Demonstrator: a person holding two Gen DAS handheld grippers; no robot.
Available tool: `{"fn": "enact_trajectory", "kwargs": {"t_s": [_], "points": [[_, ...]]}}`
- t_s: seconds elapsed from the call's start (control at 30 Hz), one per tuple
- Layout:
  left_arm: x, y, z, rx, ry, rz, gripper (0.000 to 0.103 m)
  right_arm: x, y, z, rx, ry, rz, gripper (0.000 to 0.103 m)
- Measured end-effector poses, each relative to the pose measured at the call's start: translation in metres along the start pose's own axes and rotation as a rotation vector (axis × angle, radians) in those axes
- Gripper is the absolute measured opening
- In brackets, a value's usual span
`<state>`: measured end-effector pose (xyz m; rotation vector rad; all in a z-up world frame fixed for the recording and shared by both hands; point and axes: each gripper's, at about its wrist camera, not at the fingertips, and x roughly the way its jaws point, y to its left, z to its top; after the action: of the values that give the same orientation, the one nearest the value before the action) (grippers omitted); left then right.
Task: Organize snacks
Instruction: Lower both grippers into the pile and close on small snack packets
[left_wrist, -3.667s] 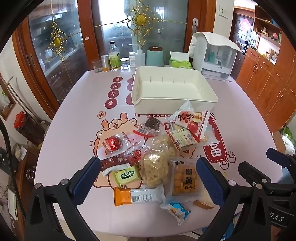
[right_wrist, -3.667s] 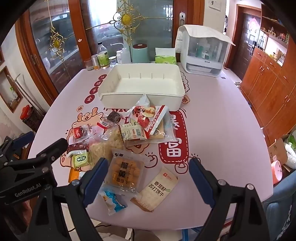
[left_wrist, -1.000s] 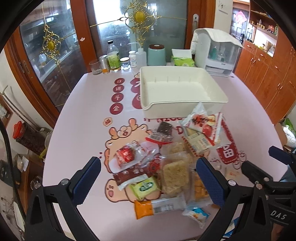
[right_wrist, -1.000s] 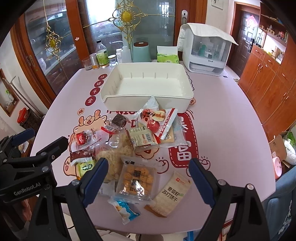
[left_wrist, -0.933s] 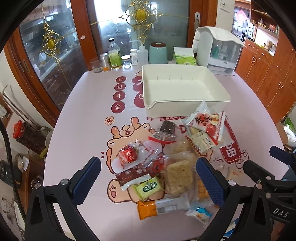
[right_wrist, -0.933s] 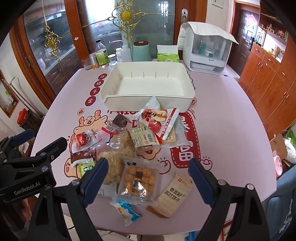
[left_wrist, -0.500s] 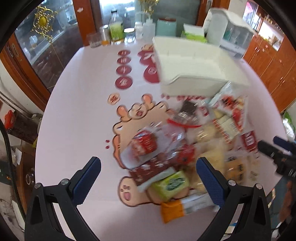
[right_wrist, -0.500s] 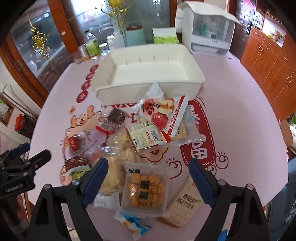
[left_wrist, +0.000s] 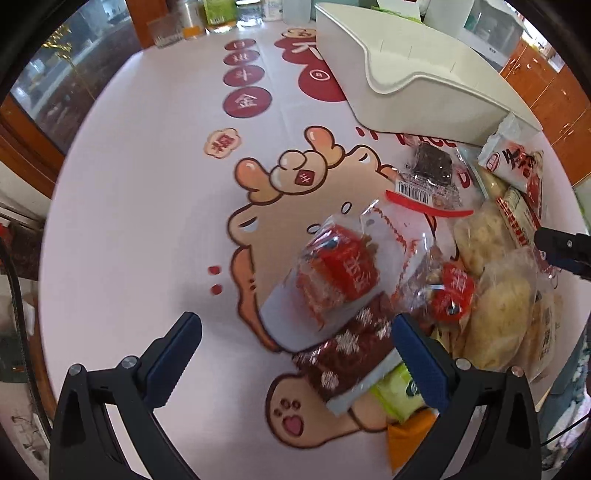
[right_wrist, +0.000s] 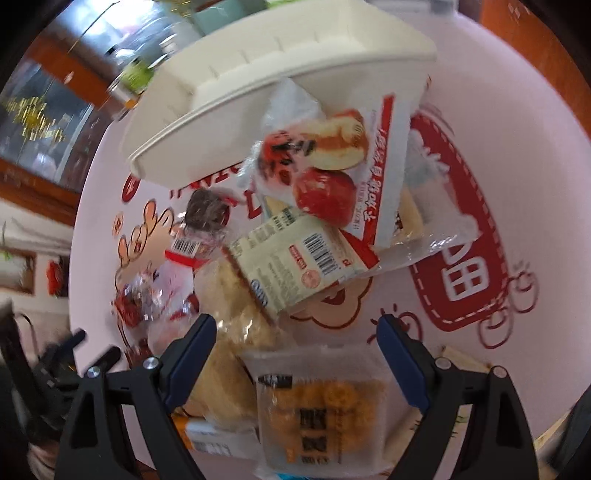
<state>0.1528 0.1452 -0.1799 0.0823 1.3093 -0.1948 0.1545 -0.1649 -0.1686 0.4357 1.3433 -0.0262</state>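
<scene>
Left wrist view looked steeply down on a white plastic bin (left_wrist: 417, 92) standing toward the far side of the tabletop (left_wrist: 147, 206); what showed of its inside was bare. The snacks lay in a loose heap on the table just in front of the bin's near wall. The left gripper (left_wrist: 295, 343) hung with its jaws wide and nothing gripped, above a clear wrapper with a red cake (left_wrist: 340, 273) that rested partly on a dark red snowflake-print packet (left_wrist: 351, 354). A green packet (left_wrist: 397, 393) and an orange one (left_wrist: 406, 439) lay at the heap's near end.

In the right wrist view, the right gripper (right_wrist: 297, 349) was likewise spread wide and empty, over a yolk-pastry pack (right_wrist: 325, 413). A barcoded cream packet (right_wrist: 295, 258) and an apple-print bag (right_wrist: 332, 166) leaned toward the bin (right_wrist: 258, 103).

A pink cloth with red cartoon prints covered the table. Bottles and jars (left_wrist: 218, 18) stood along its far edge, before dark glass doors (left_wrist: 59, 77) in wooden frames.
</scene>
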Motion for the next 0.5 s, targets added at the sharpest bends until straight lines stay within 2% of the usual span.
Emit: {"fn": "enact_trajectory", "kwargs": {"t_s": [0.13,0.3,0.5], "points": [[0.014,-0.001,0.012,0.023,0.014,-0.031,0.102,0.011,-0.007,0.013,0.082,0.035,0.052,0.089],[0.029,-0.003,0.026,0.064,0.034,-0.028,0.102,0.025,-0.012,0.024,0.198,0.070,0.105,0.089],[0.041,-0.003,0.040,0.076,0.047,-0.033,0.102,0.031,-0.013,0.030,0.332,0.077,0.091,0.089]]}}
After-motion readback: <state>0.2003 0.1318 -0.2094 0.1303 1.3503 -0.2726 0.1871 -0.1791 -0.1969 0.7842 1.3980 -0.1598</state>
